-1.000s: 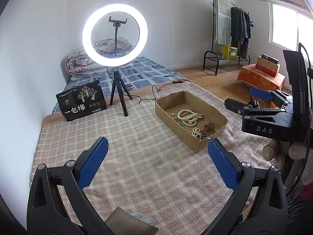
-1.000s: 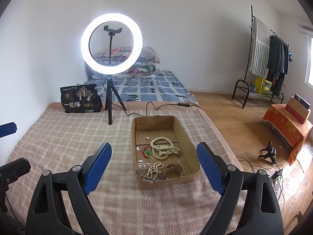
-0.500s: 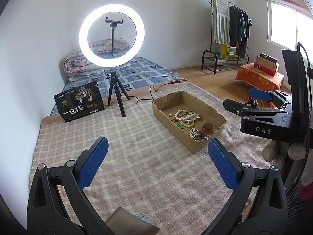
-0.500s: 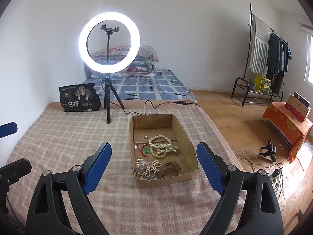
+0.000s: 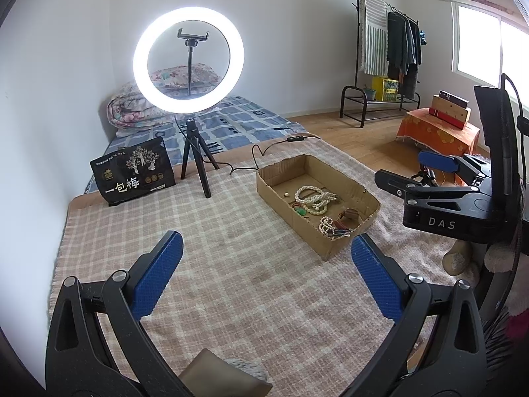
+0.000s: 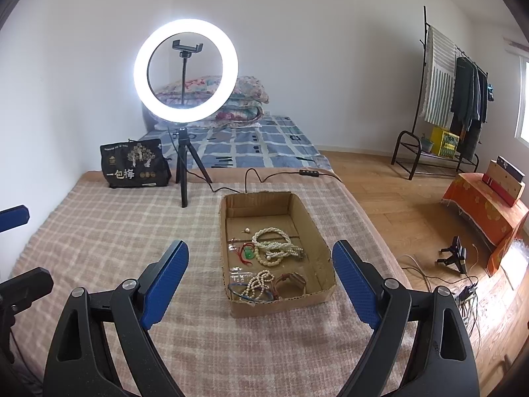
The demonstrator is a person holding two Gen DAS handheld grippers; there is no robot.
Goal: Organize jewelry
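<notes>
- My left claw (image 5: pixel 266 264) is released, its blue pads spread wide over the checked blanket (image 5: pixel 215 264), with nothing between them.
- My right claw (image 6: pixel 261 271) is spread wide too and grips nothing; the near end of the cardboard box (image 6: pixel 281 301) sits in the view between its pads, but lies below and ahead, untouched.
- The blanket, pink and beige plaid, covers a bed that fills the foreground in both views.
- The jewelry is all in the open box: a loose pile of pale bead necklaces (image 6: pixel 276 248) in the middle, a green pendant (image 6: pixel 247 254) on red cord just beside it, a smaller bead strand (image 6: pixel 258 283) and a brown bracelet (image 6: pixel 291 281) at the near end.
- Past the box a lit ring light (image 6: pixel 185 70) stands on a small tripod, its cable running across the blanket behind the box.
- A black printed bag (image 6: pixel 135 163) stands left of the tripod, near the wall.
- Farther back lies a blue patterned mattress (image 6: pixel 251 145) with folded floral quilts.
- Off to the right are a wood floor, a clothes rack (image 6: pixel 459 99) and an orange-covered stand (image 6: pixel 486 208).
</notes>
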